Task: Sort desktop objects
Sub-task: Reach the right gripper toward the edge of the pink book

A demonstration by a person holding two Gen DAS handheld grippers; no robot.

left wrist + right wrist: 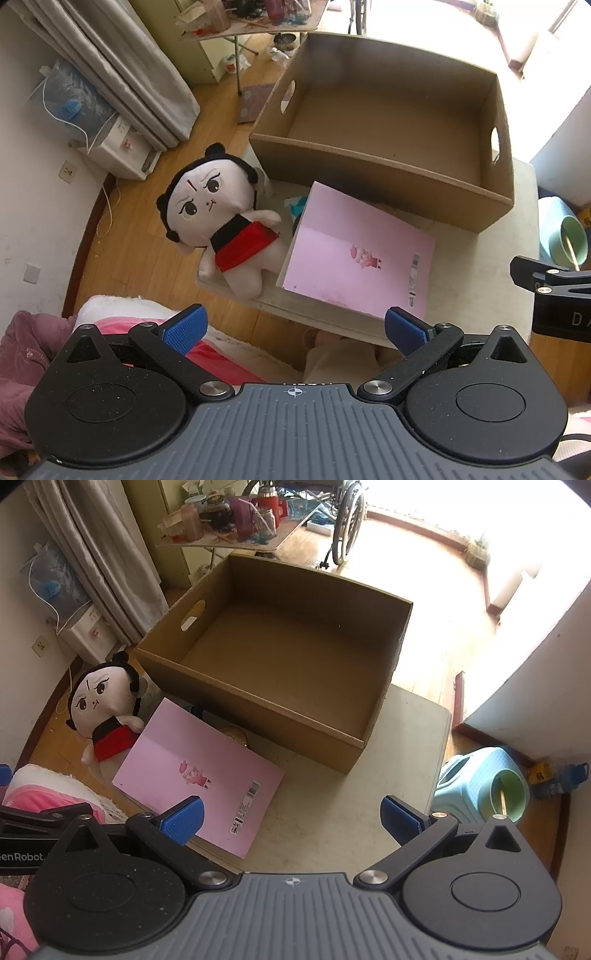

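A plush doll (225, 218) (105, 709) with a black-and-red outfit lies at the left edge of a small cream table (491, 266) (354, 805). Beside it a pink book (362, 254) (199, 775) lies tilted over smaller items, partly hiding a teal thing (297, 205) and a golden thing (236, 734). Behind them stands an empty brown cardboard box (388, 170) (258, 701). My left gripper (295, 328) hovers open above the table's near edge. My right gripper (291, 814) hangs open over the table, right of the book. Neither holds anything.
A folding table (236, 539) crowded with jars stands at the back. A wheelchair (347, 520) is beyond it. A pale green stool (476, 786) with a green cup (508, 794) sits right of the table. Pink bedding (122, 321) lies near left. Grey curtains (122, 70) hang at left.
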